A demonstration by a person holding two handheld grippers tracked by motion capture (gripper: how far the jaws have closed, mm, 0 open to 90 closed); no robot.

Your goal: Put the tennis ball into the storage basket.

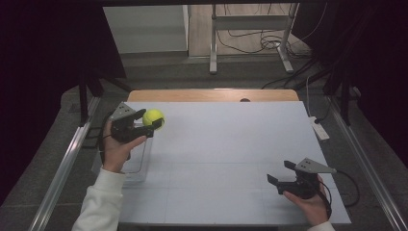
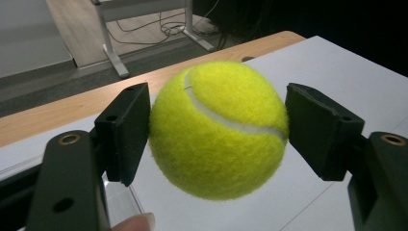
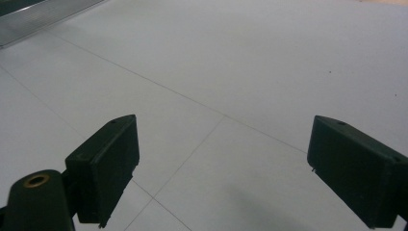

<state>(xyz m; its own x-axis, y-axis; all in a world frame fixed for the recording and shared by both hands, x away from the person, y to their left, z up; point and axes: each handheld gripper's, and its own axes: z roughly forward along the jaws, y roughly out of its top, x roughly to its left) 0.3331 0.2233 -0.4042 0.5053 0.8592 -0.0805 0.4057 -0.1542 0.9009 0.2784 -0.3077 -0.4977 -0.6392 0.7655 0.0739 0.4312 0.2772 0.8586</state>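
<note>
**Left claw has the tennis ball up off the table**

The left claw (image 2: 219, 130) is clenched on the tennis ball (image 2: 219, 130), one black jaw pressed into each flank of the felt, the white seam curving across the top between them. From the left gripper view you can see the grip sits across the ball's widest part, which looks like the sensible choice: squeeze lower or higher on a sphere and it would tend to squirt out. The ball hangs clear of the table (image 1: 231, 144), over its far left corner, just beyond a clear plastic box (image 1: 137, 161) that sits at the left edge under the person's left hand (image 1: 115, 147). My guess is the ball is either bound for that box or fresh from it; nothing here settles which.

Over on the near right, the right claw (image 1: 285, 172) is released, jaws spread wide with nothing between them, only bare white tabletop ahead in the right gripper view. It is held low and well apart from the ball, seemingly parked out of the way while the left does the carrying.
</note>
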